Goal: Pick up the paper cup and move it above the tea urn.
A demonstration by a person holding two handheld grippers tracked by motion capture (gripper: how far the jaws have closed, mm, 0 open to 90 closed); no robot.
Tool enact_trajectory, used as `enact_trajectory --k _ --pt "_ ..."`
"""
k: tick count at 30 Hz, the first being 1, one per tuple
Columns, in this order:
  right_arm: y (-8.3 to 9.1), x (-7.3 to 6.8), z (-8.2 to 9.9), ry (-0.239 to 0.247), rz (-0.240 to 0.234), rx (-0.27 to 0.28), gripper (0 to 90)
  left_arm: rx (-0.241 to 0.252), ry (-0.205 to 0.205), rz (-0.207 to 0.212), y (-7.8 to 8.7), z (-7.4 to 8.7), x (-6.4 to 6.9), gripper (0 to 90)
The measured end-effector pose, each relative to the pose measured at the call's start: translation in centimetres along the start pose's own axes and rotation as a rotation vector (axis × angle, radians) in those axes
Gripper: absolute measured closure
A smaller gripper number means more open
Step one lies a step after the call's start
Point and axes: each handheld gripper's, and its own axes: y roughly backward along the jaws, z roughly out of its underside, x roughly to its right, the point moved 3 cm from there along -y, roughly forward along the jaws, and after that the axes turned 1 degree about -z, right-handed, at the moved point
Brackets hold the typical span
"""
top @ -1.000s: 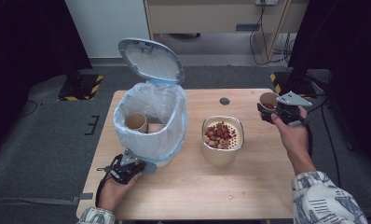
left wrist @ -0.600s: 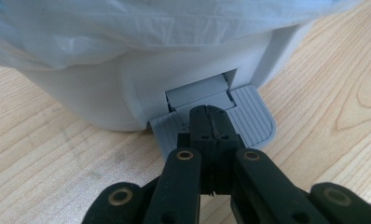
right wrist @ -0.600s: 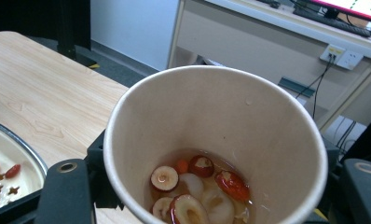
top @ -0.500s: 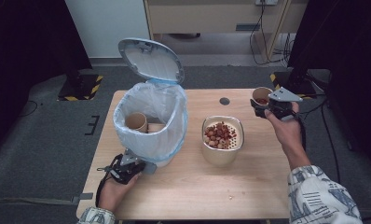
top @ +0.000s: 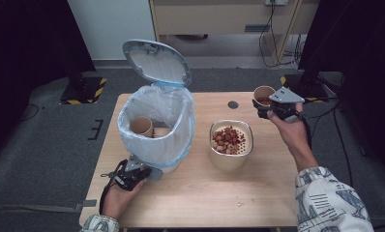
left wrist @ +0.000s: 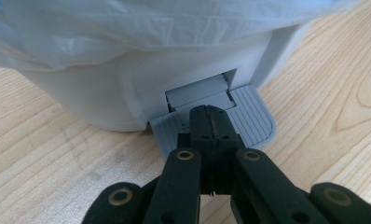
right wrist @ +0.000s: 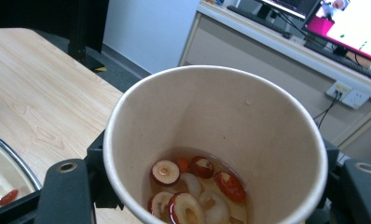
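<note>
Jaws of the right gripper (top: 264, 107) clamp a paper cup (top: 264, 94) of fruit slices above the table's (top: 258, 193) far right corner; the left gripper's (left wrist: 210, 122) jaws, closed together, press the bin's (top: 154, 125) pedal (left wrist: 249, 116).

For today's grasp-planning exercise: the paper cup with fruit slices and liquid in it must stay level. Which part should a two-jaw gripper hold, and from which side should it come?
Grip the paper cup on its side wall, coming in level from the side, as the right gripper does now. The wall is round and tapered, so jaws on opposite sides hold it. The open mouth stays up, keeping the fruit slices and liquid inside.
</note>
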Motion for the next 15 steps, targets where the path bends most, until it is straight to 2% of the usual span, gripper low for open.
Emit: enact_trajectory --k 7,15 --pt "-0.3 -0.5 -0.8 0.056 -0.01 0.01 28.8 0.0 0.0 0.002 0.0 0.0 0.0 89.9" --pt "-1.0 -1.1 -1.3 0.094 -0.027 0.015 28.7 0.001 0.001 0.002 0.0 0.0 0.0 90.0"
